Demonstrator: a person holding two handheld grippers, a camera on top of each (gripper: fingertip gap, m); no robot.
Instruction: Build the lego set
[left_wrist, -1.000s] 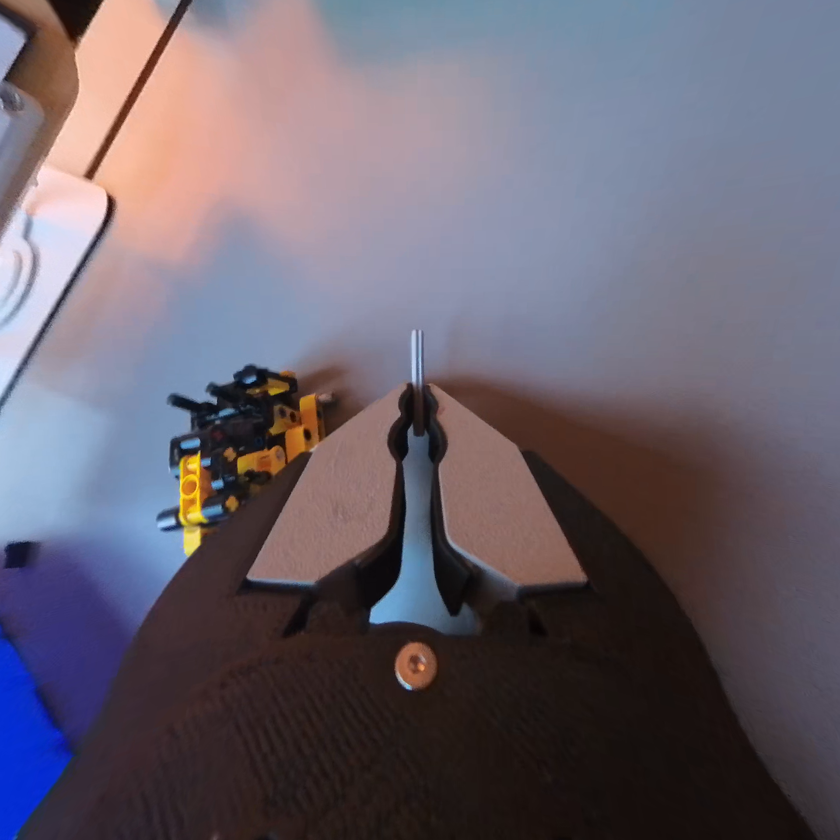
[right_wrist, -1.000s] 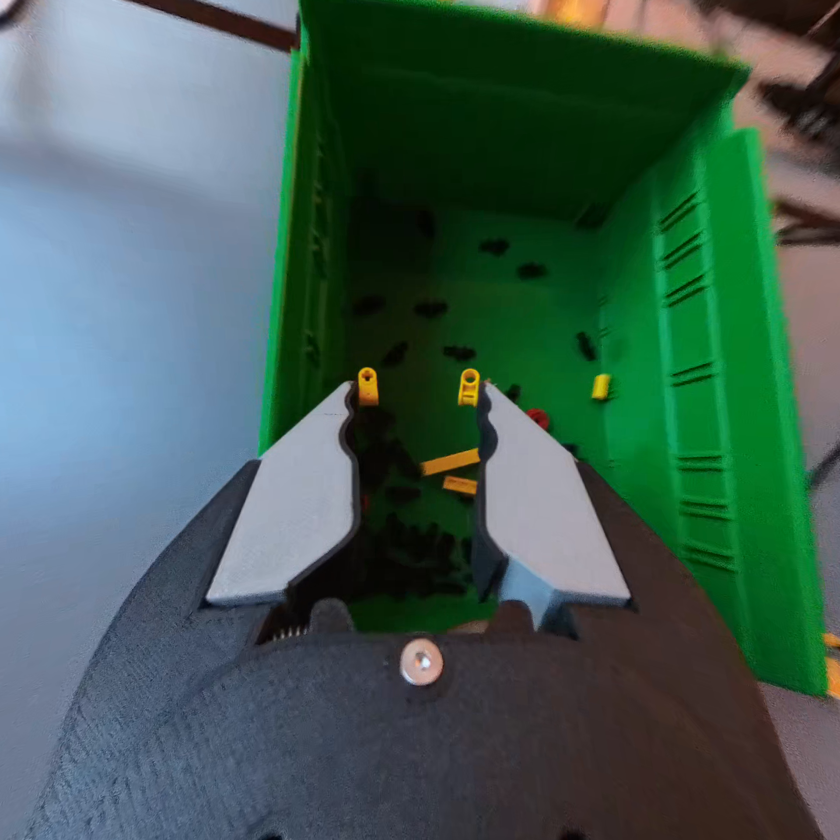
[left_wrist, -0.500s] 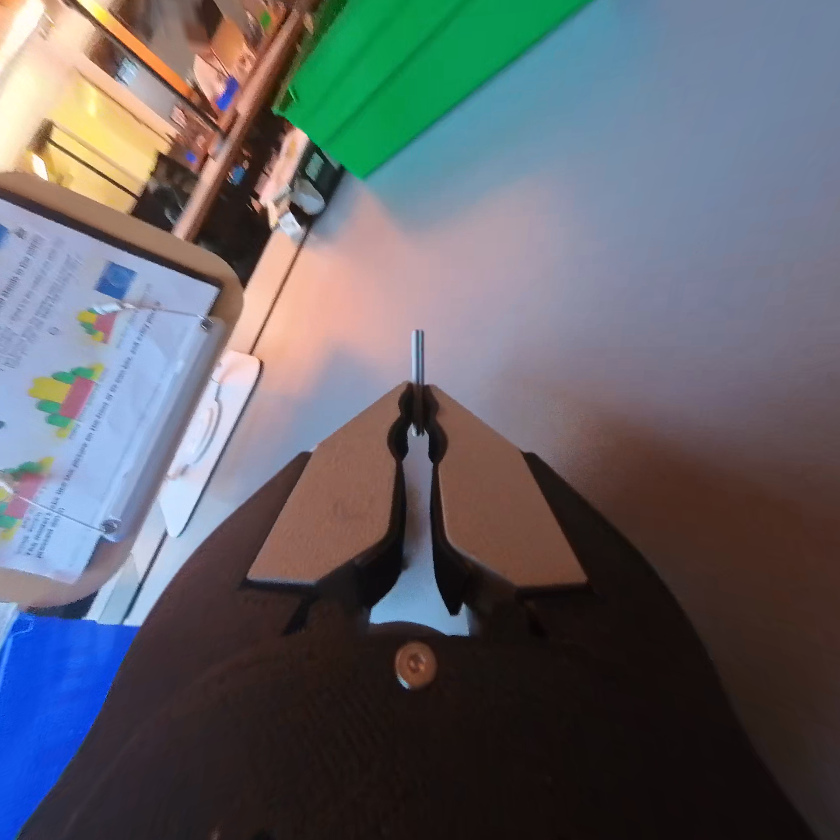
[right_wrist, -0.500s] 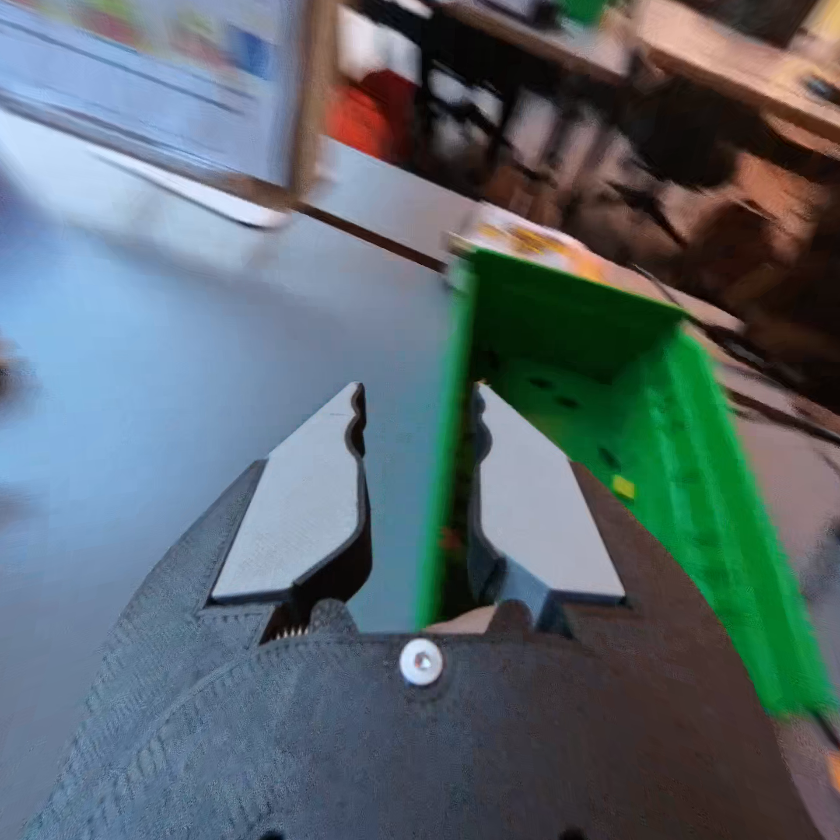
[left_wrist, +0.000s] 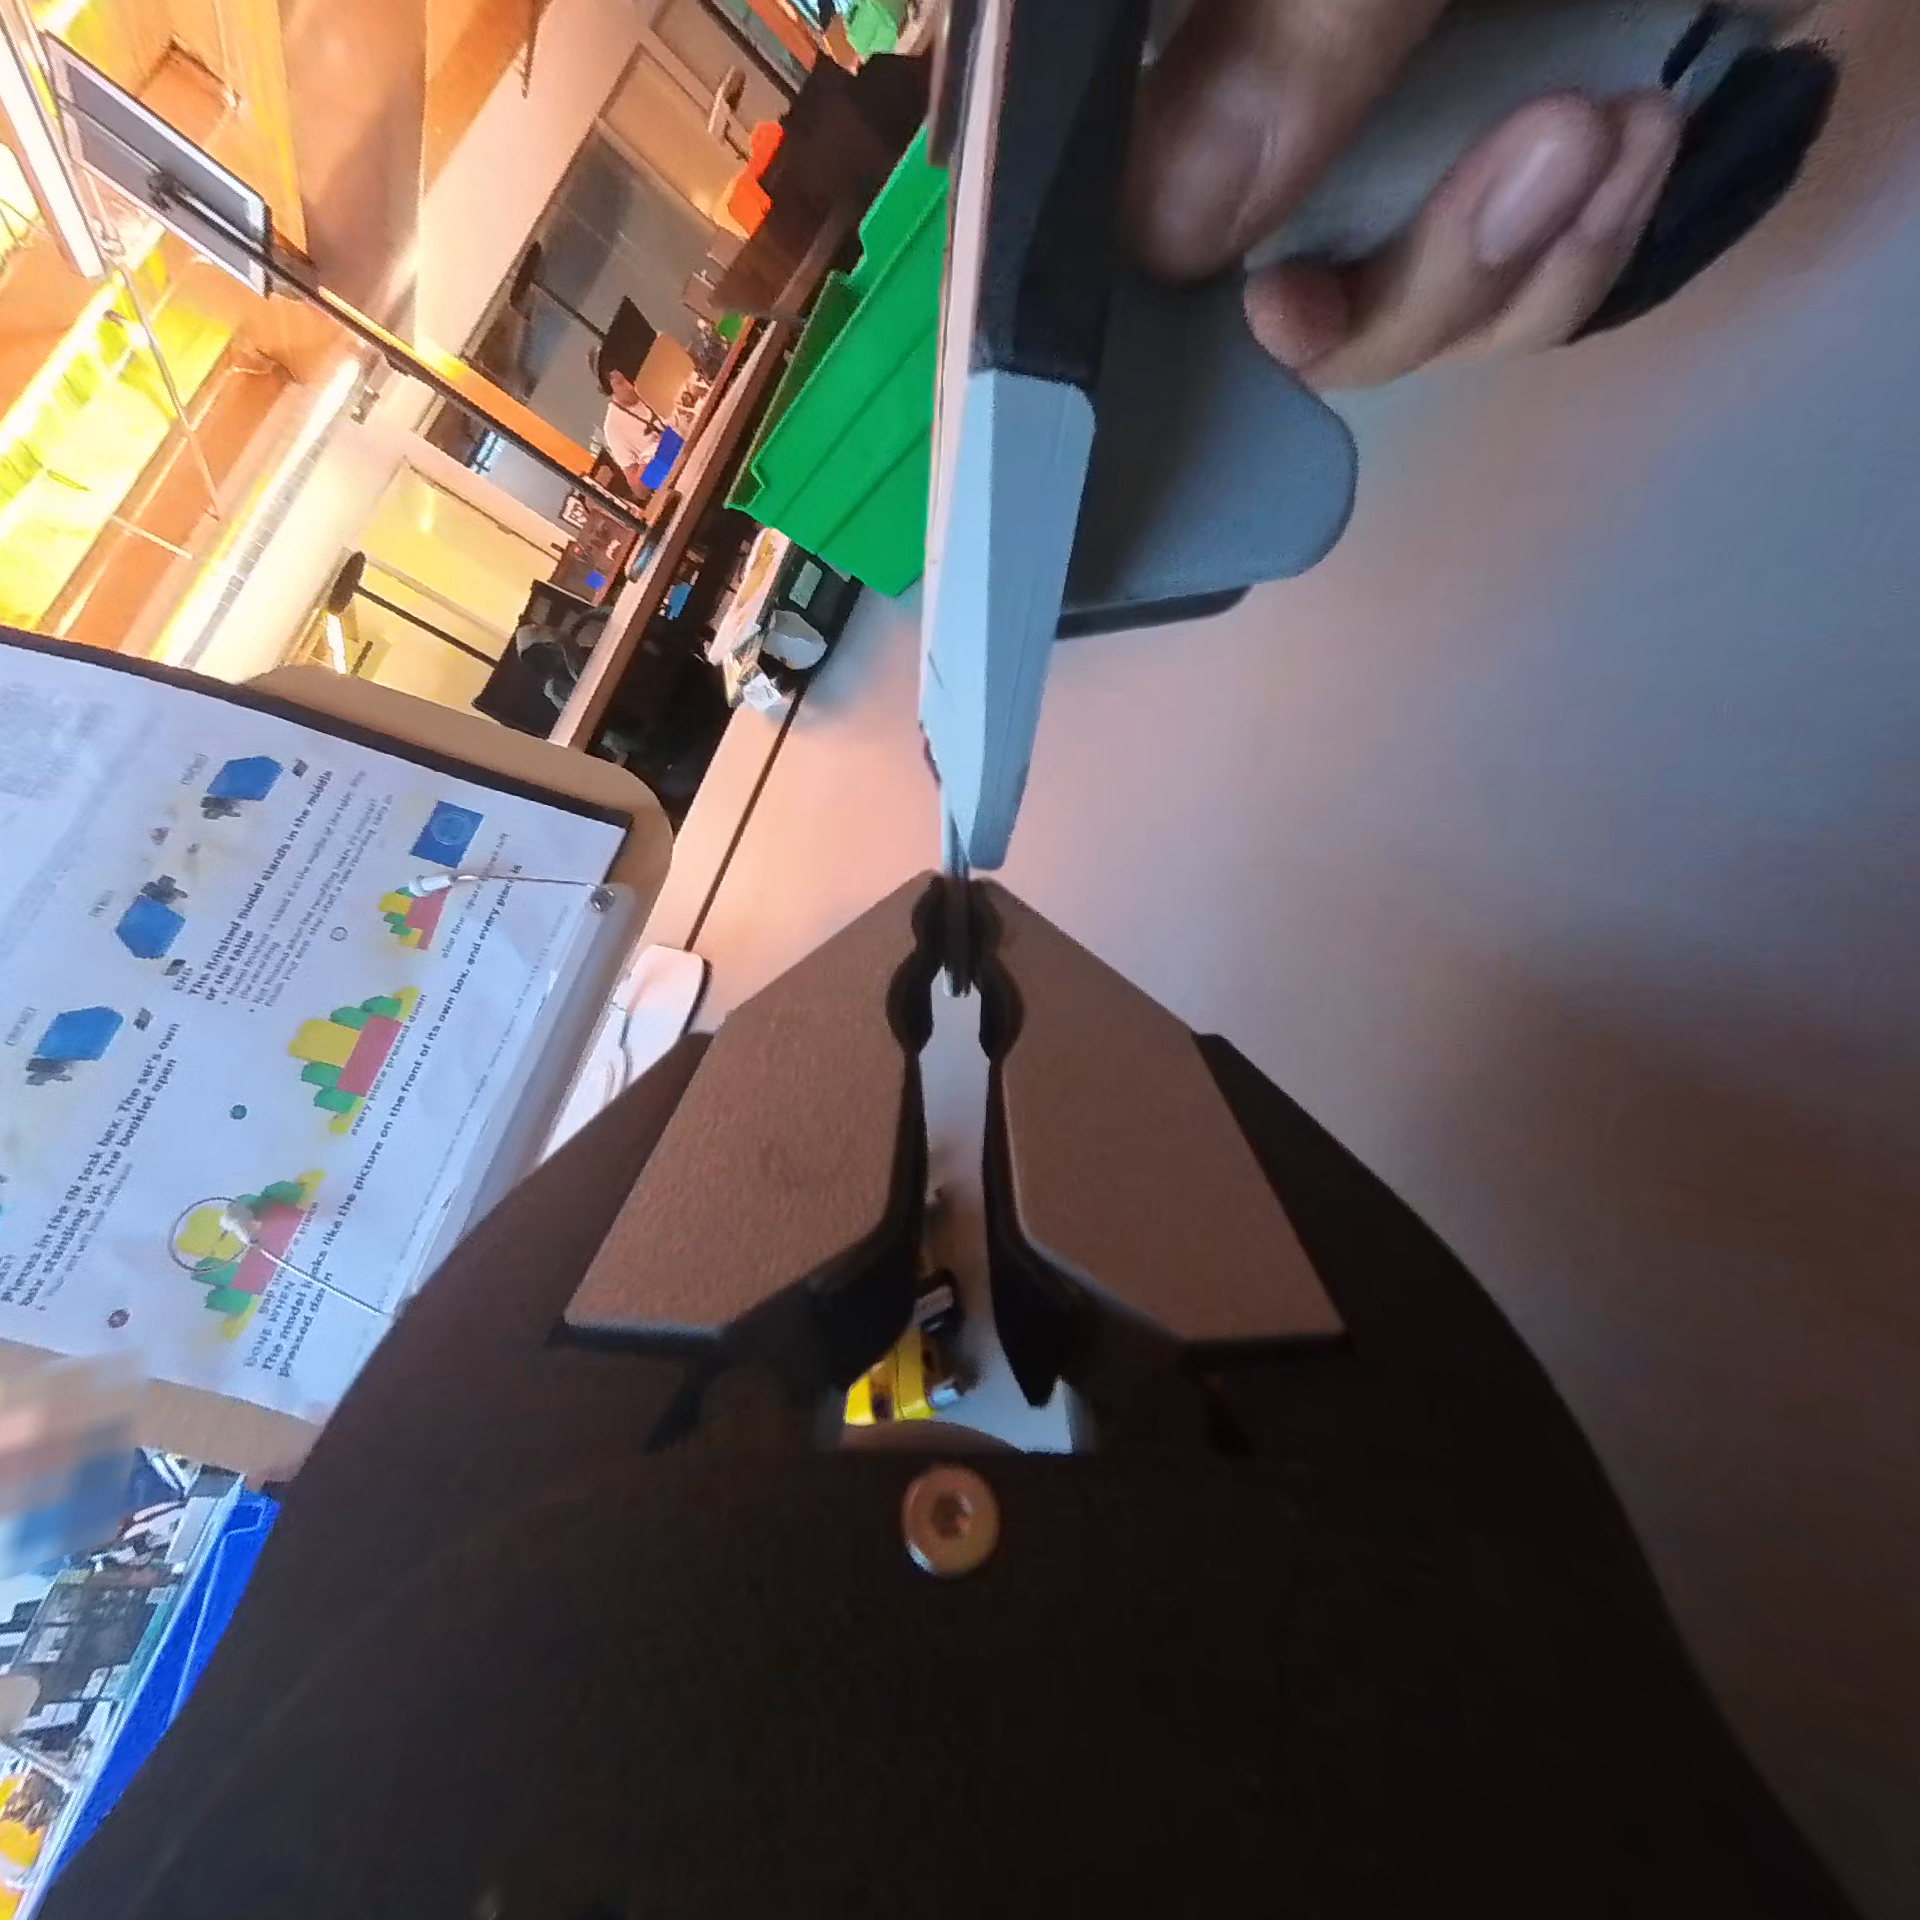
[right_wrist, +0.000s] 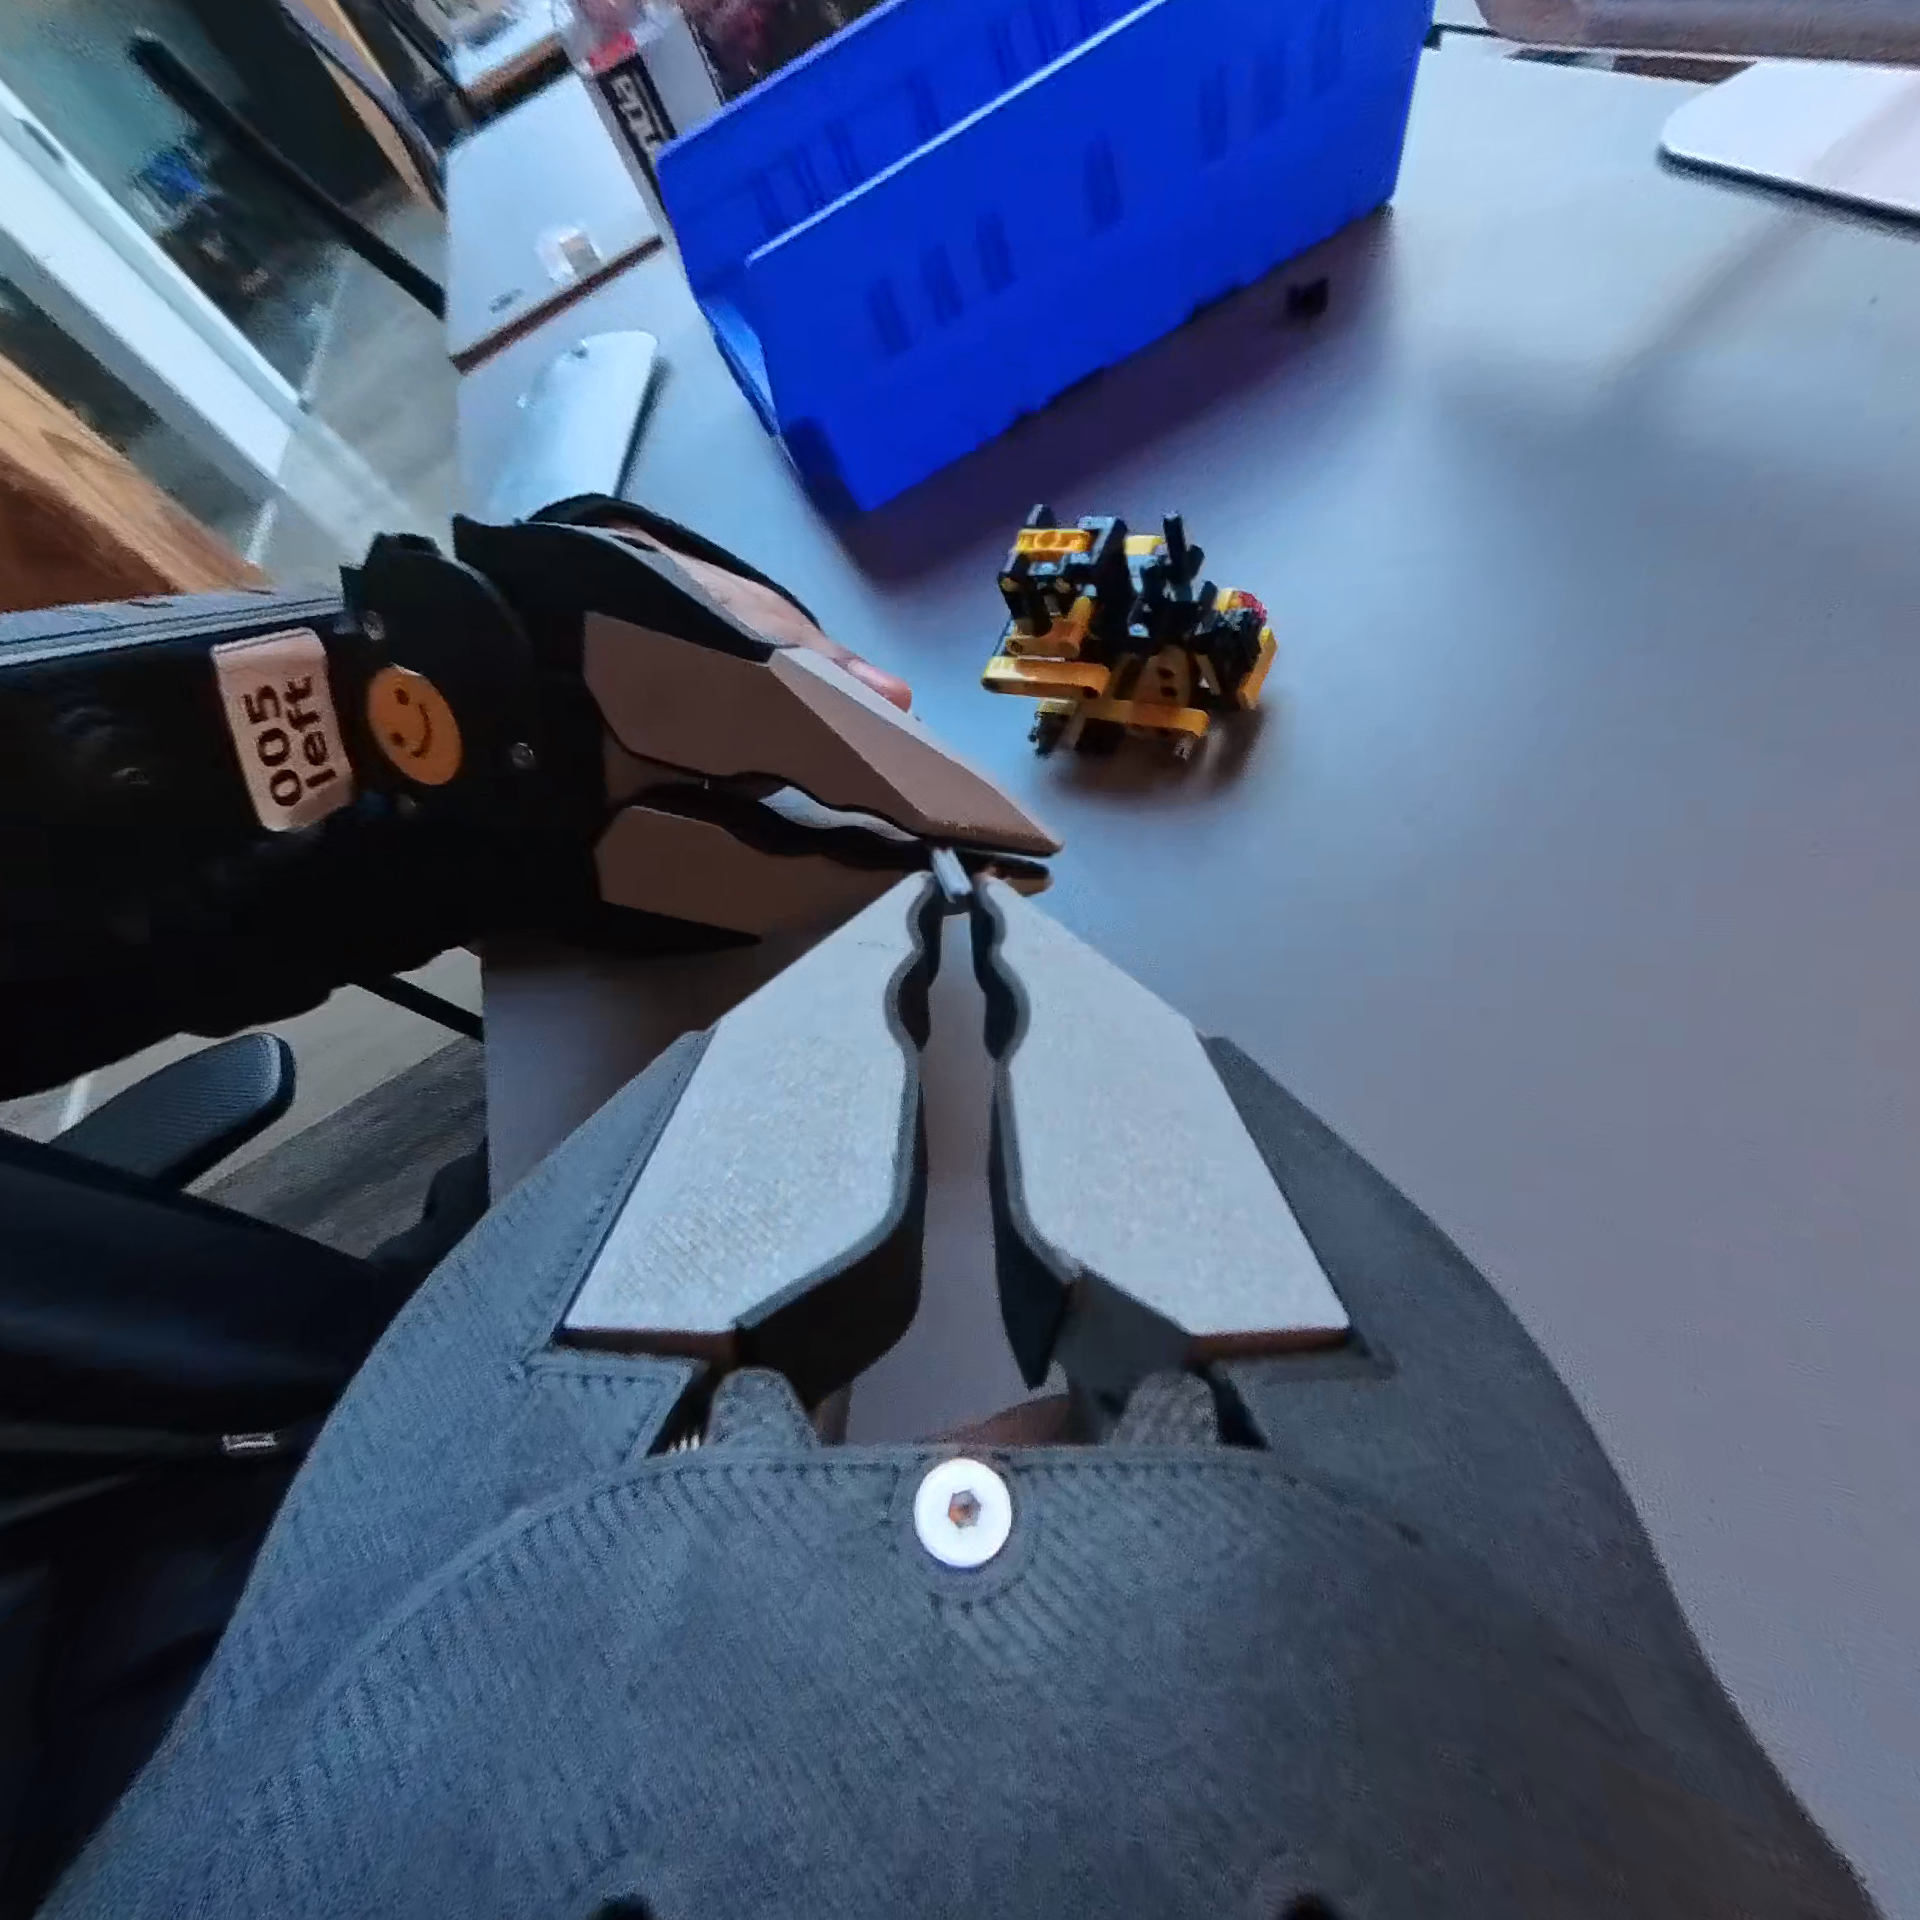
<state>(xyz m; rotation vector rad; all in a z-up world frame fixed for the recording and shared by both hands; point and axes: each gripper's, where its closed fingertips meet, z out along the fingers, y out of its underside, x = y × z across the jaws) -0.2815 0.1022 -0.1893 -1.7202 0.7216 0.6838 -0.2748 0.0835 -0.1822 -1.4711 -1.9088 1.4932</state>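
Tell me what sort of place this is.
Probably a shared lab or workshop. The grey table holds a blue parts bin and a half-built yellow-and-black lego model. An illustrated instruction sheet stands on a board, and farther benches with a green bin stretch behind.

A grey table (right_wrist: 1558, 727) fills the foreground, with a dark office chair (right_wrist: 177, 1101) at its near edge over a dark floor. Beyond stand further desks (left_wrist: 665, 561), glass partitions (left_wrist: 582, 239) and warm orange-lit walls (left_wrist: 343, 94).
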